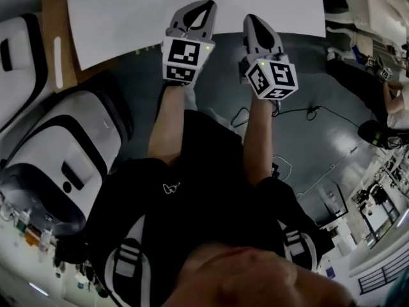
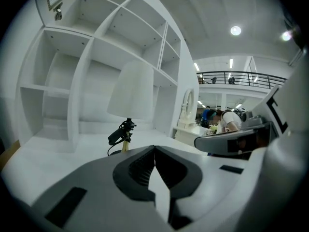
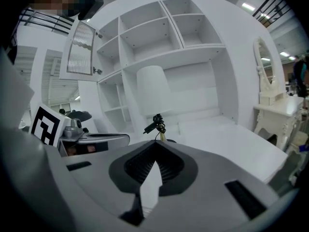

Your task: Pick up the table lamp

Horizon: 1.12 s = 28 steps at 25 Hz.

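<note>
Approach stage: left tool (image 1: pixel 203 6) and right tool (image 1: pixel 252 20), each pressed together and empty, hover over the white desk (image 1: pixel 121 18) edge, the table lamp (image 2: pixel 131 91) standing well ahead before the shelves (image 2: pixel 63 76), so they likely must reach in and spread.

your head cam looks steeply down past your chest to the white table (image 1: pixel 128 18) edge, left gripper (image 1: pixel 206 5) cam low along its jaws, faces table lamp (image 2: pixel 130 93) and shelving (image 2: pixel 63 81), not close, right gripper (image 1: pixel 251 19) cam likewise, both share lamp and shelves, each catches the other gripper at frame edge
</note>
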### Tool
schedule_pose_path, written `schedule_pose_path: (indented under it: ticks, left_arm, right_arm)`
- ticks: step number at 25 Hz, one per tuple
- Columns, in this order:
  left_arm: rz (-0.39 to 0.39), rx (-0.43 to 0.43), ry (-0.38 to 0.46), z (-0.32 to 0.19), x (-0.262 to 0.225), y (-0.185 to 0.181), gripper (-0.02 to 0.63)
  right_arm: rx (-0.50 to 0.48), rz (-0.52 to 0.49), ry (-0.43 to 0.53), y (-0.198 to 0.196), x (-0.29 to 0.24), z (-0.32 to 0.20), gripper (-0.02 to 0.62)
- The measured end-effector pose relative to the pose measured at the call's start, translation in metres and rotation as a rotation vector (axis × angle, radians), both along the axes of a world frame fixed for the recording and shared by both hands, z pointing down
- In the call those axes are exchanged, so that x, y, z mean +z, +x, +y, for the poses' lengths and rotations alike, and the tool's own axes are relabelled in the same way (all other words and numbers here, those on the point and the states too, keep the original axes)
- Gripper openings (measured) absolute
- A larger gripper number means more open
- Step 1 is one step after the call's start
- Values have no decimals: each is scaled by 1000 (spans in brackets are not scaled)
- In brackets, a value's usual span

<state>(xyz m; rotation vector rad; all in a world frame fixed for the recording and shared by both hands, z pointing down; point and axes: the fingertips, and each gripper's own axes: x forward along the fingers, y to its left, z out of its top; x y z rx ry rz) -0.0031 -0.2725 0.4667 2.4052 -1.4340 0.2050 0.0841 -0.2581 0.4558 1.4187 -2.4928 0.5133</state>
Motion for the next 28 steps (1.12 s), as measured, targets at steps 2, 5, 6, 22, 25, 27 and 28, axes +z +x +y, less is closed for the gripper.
schedule_pose_path:
  ticks: [2,5,6,22,25,27,28]
  left_arm:
    - [-10,-20,-22,-11,8,-6,11]
    - [-12,-26,-35,-27,19,-15,11]
    - [-10,-20,-36,-32,23,-16,11]
    - [-95,-9,-33,-100,83,-21,87]
    - [-117,-46,-32,-111,90,-24,112]
    - [-124,-63,-30,-116,94,-23,127]
    - [-126,-63,-29,-119,96,-21,127]
  right_arm:
    - [-14,12,-15,-8,6,-8,18]
    - [-30,20,-36,-18,15,-22,18]
    - [-33,22,-43,-20,18,-26,18]
    - [8,74,-139,1,60,-58,18]
    - [19,79,-150,7,63,-62,18]
    - [23,85,-158,11,65,-62,18]
    - [24,88,-163,13,67,-62,18]
